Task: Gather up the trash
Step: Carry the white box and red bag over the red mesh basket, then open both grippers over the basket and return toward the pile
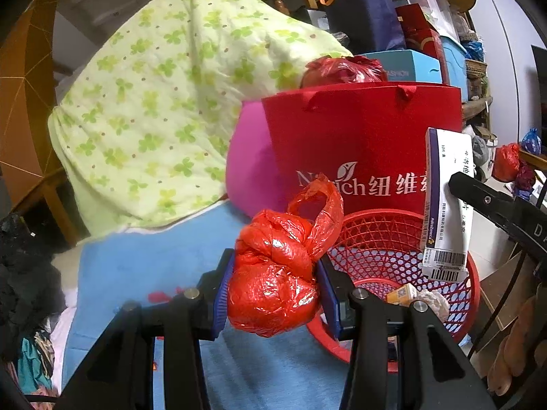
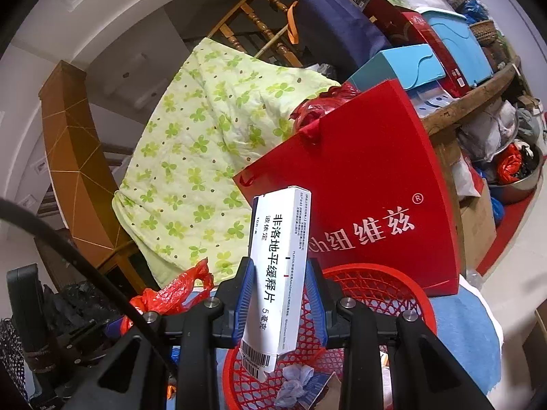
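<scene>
My left gripper (image 1: pixel 273 283) is shut on a knotted red plastic bag (image 1: pixel 277 273), held just left of a red mesh basket (image 1: pixel 454 307). The basket holds a yellow packet (image 1: pixel 401 294) and crumpled paper (image 1: pixel 434 302). My right gripper (image 2: pixel 278 294) is shut on a white and purple medicine box (image 2: pixel 277 273), held upright over the red mesh basket (image 2: pixel 376 283). In the left wrist view the same medicine box (image 1: pixel 448 201) hangs above the basket's right side, with a right gripper finger (image 1: pixel 485 201) on it. The red plastic bag (image 2: pixel 171 294) shows at lower left in the right wrist view.
A red paper gift bag (image 1: pixel 359 143) stands right behind the basket. A green clover quilt (image 1: pixel 154 102) and a pink cushion (image 1: pixel 249 164) lie to the left on a blue sheet (image 1: pixel 154 266). Stacked boxes (image 2: pixel 427 44) and a navy bag (image 2: pixel 335 30) crowd the back right.
</scene>
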Available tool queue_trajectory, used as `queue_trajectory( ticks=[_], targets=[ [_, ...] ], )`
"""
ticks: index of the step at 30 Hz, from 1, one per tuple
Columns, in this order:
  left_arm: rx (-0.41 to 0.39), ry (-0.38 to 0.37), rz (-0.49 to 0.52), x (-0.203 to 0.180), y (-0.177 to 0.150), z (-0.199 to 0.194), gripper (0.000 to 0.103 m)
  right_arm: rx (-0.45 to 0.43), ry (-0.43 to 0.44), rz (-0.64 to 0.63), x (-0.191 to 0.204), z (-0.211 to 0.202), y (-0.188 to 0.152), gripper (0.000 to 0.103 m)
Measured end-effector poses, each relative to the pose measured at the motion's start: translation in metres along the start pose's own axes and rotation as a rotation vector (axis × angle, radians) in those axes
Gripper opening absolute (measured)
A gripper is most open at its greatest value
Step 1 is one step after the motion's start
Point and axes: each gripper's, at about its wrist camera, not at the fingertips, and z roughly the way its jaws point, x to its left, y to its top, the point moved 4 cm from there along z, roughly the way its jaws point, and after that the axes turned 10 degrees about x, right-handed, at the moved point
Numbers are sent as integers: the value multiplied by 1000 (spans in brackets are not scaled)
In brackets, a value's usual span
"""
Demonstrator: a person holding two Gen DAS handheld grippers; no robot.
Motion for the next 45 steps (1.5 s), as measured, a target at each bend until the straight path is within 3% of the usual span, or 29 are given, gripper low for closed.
queue_trajectory(
  ticks=[3,12,15,18,20,21,23,28,32,40,45],
  targets=[
    [2,-43,1,-5,-1,3,48,2,-3,16,-4,-1,0,33],
    [46,-289,-7,-25,-5,23,50,12,-16,90,-23,-1,3,34],
    [60,-323,-7,-32,-9,30,51,26,-30,121,-31,1,3,35],
    [74,-337,-3,-36,-13,35,63,49,-22,142,-37,4,2,35],
    [75,-330,-6,-34,-16,37,63,75,-30,152,-40,9,1,40],
    [77,-325,-10,-33,-17,38,63,84,-32,155,-41,11,0,55],
    [81,-321,-27,-26,-21,38,63,71,-30,156,-41,10,0,62],
    [93,-294,-77,1,-36,39,64,36,-10,111,-27,7,3,62],
    [114,-225,-117,33,-61,38,65,15,16,39,0,9,-1,62],
    [196,-25,-240,130,-140,35,66,-49,131,-183,83,13,-21,62],
    [238,82,-374,198,-186,31,66,8,202,-292,134,36,-47,65]
  ],
)
